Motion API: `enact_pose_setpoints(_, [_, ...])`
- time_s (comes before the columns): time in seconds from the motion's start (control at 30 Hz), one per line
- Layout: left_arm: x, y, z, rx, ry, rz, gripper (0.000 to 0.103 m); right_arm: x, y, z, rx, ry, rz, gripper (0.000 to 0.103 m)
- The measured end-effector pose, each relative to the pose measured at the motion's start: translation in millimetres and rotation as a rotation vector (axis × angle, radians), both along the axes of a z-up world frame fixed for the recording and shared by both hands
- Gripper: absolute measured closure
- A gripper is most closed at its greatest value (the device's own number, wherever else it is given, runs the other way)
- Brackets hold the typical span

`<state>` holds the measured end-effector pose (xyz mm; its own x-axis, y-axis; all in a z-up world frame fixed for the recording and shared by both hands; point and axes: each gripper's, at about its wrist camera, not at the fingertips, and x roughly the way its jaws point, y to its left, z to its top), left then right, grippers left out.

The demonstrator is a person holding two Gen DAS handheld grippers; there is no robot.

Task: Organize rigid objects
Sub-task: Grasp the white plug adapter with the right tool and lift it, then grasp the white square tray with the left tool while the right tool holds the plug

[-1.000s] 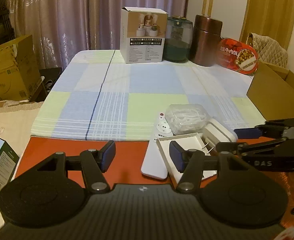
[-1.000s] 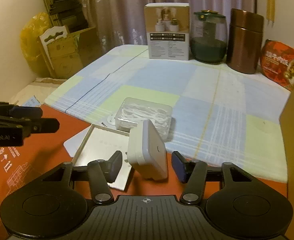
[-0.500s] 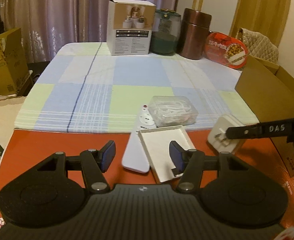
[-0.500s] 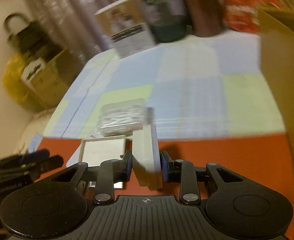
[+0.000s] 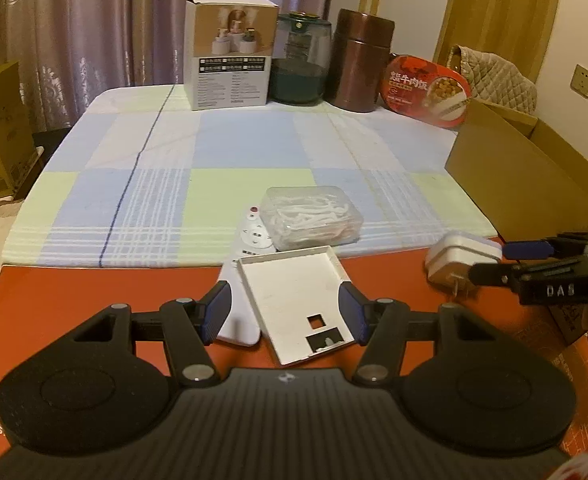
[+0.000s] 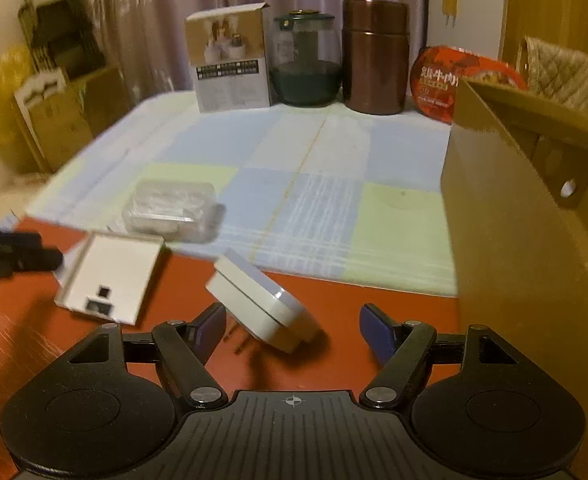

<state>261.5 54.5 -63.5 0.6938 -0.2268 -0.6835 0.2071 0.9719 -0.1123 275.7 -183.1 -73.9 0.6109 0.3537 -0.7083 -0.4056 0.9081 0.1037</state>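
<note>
Lying tilted on the red surface between the widely spread fingers of the right gripper, the white plug adapter touches neither pad. The left gripper is also spread wide, its fingers either side of a shallow white tray that overlaps a white remote. A clear box of white picks sits just behind them on the checked cloth, with a cardboard box at the right

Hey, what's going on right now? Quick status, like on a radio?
Left gripper open over the white tray. Right gripper open, white plug adapter lying tilted between its fingers, ungripped. Cardboard box close on the right.
</note>
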Motion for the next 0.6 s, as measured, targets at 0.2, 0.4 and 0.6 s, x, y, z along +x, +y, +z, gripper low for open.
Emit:
enact_pose_setpoints(0.2, [0.3, -3.4, -3.2, 0.009, 0.008, -0.014, 0.049, 10.9, 3.9, -1.4, 0.105, 0.056, 0.008, 0.067])
enact_pose_setpoints(0.4, [-0.9, -0.8, -2.8, 0.007, 0.007, -0.008, 0.049, 18.9, -13.5, 0.7, 0.334, 0.253, -0.099, 0.101])
enact_pose_setpoints(0.6, [-2.3, -1.1, -3.3, 0.005, 0.008, -0.008, 0.049, 13.2, -13.2, 1.7, 0.173, 0.191, -0.113, 0.100])
